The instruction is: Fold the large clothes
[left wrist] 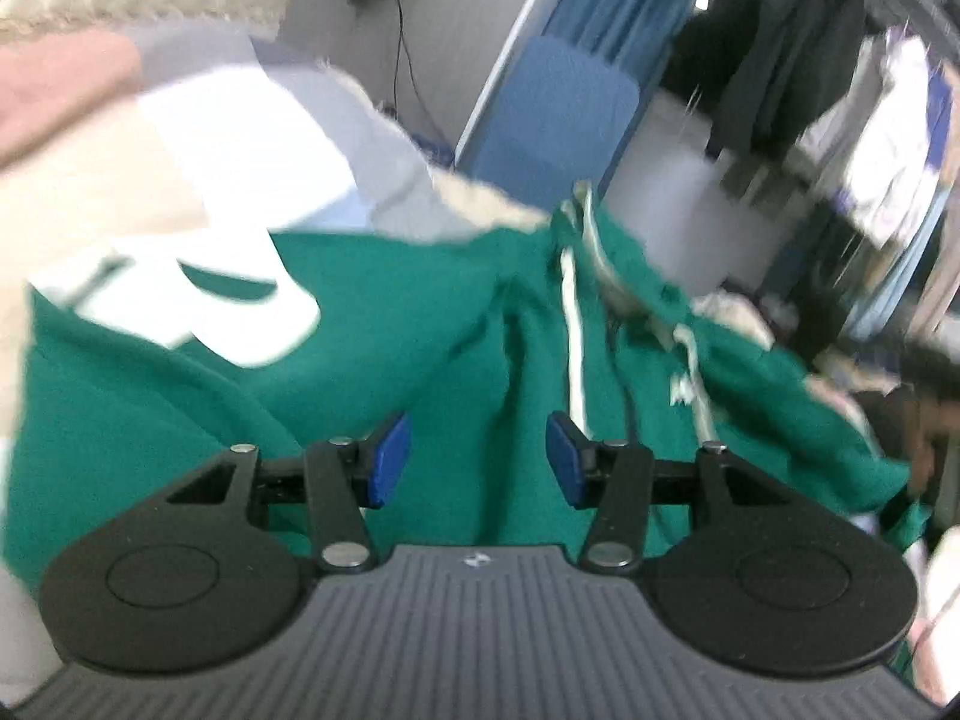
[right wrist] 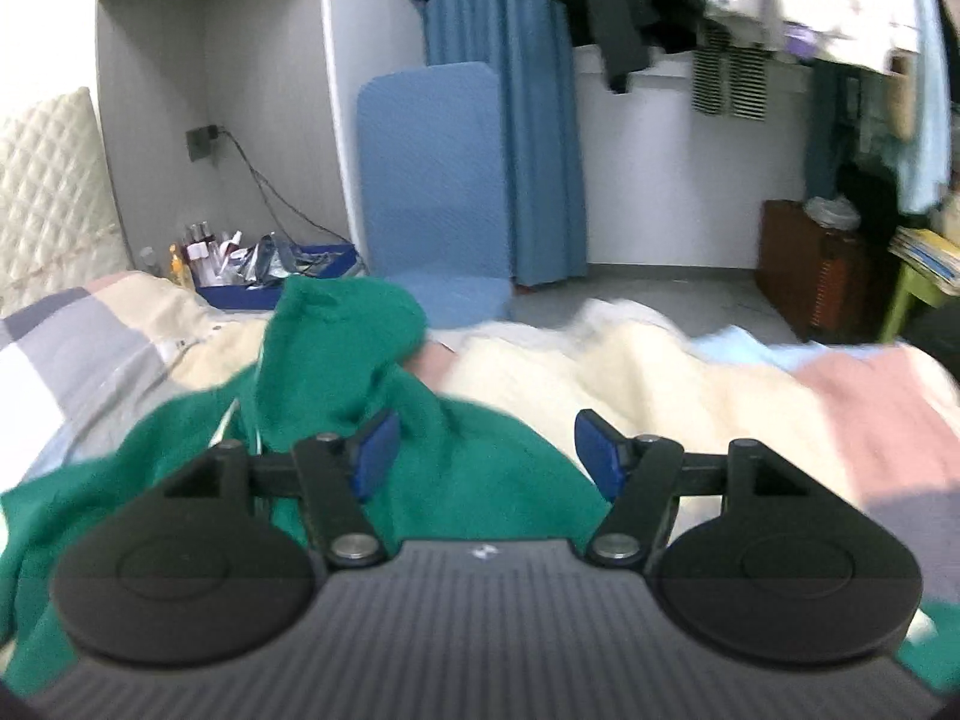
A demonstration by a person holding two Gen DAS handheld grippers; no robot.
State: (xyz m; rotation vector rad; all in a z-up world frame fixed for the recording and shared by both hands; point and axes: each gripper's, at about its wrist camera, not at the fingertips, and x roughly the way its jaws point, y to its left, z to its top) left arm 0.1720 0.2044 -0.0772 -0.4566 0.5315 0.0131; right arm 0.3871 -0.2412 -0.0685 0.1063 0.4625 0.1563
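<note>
A green hoodie [left wrist: 420, 324] lies rumpled on a bed whose patchwork cover [right wrist: 690, 372] is made of cream, pink, grey and pale blue blocks. In the left wrist view the garment fills the middle of the frame, with a large white printed shape [left wrist: 240, 300] on its chest side and 2 white drawstrings [left wrist: 573, 324] running down near the bunched hood. In the right wrist view the hoodie [right wrist: 336, 360] sits toward the left part of the cover, one fold of it [right wrist: 342, 312] standing up in a peak, and more green cloth spreads under and beside the tool.

The left gripper [left wrist: 478, 459] hangs just above the green fabric with its 2 blue pads [left wrist: 393, 456] spread apart; nothing is pinched between them. The right gripper [right wrist: 483, 456] is likewise spread wide, its left pad [right wrist: 375, 450] over the green cloth and its right pad [right wrist: 597, 450] over the cream part of the cover; it holds nothing.

Beyond the far edge of the bed stand a blue folded mat [right wrist: 432, 192] against a white wall, a blue curtain [right wrist: 510, 90], and a blue tray of bottles [right wrist: 264, 276] near a quilted headboard [right wrist: 48, 192]. Dark and striped clothes hang on a rack [right wrist: 690, 12] at the upper right, above a brown cabinet [right wrist: 810, 264].
</note>
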